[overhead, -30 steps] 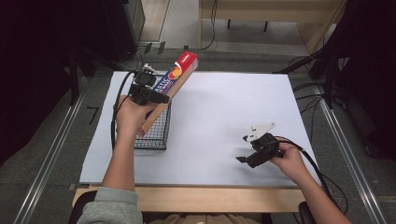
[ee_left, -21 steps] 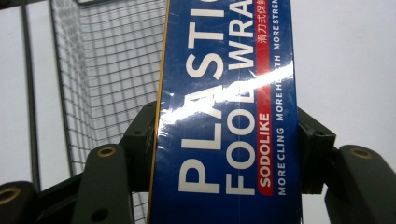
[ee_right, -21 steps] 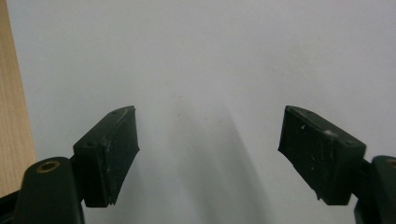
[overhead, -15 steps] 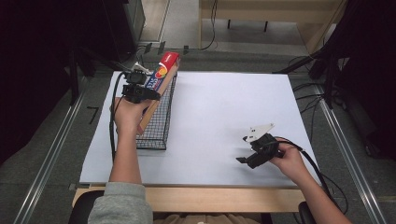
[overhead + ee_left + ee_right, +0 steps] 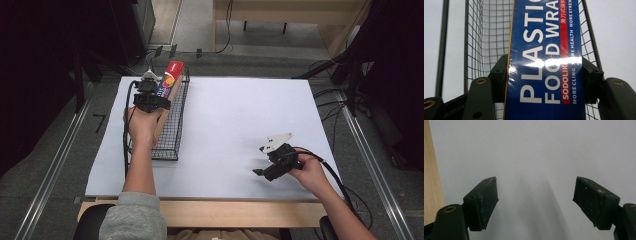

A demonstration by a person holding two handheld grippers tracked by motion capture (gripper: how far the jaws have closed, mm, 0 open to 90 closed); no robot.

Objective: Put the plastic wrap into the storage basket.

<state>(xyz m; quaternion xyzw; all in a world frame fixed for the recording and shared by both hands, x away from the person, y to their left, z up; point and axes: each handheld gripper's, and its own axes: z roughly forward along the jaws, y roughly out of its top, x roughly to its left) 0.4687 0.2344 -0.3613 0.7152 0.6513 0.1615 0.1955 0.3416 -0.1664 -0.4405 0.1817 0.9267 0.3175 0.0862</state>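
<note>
Near the worktop's far left corner, left hand-held gripper point(image 5: 544, 82) clamped on plastic-wrap box point(image 5: 546, 60) inside wire basket point(image 5: 176, 125); right hand-held gripper point(image 5: 535, 202) wide open, empty.

Even overhead light on the white bench point(image 5: 235, 125), dark surroundings; glare band across the box point(image 5: 544, 62), near fingers point(image 5: 482, 202) softly blurred

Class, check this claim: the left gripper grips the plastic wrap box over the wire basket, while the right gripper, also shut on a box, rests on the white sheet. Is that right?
One point is wrong. The right gripper holds nothing: in the right gripper view its jaws stand open over the bare white sheet. The left gripper does grip the box over the basket.
</note>
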